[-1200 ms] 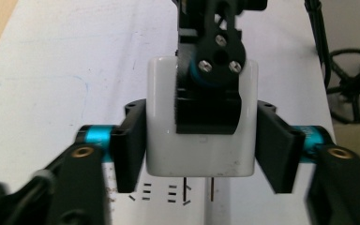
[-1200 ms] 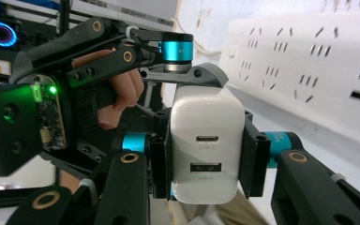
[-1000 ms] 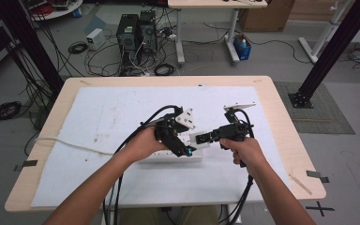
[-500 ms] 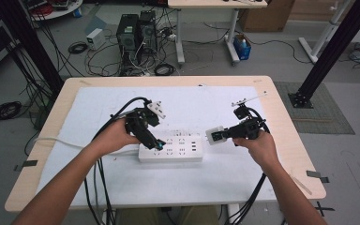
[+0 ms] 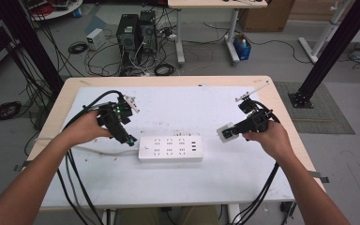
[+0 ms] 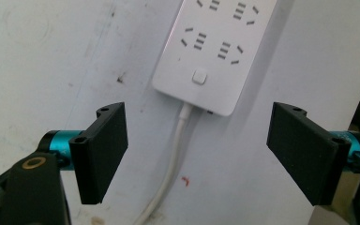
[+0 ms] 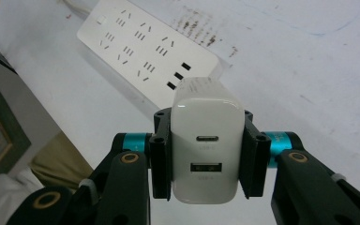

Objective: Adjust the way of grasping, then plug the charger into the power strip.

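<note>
right gripper point(image 7: 206, 157) – jaws clamp charger point(image 7: 206, 154), prongs hidden | left gripper point(image 6: 206, 154) – jaws apart

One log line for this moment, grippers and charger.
left gripper: open, at power strip's switch end | right gripper: shut on white USB charger, off the strip
</note>
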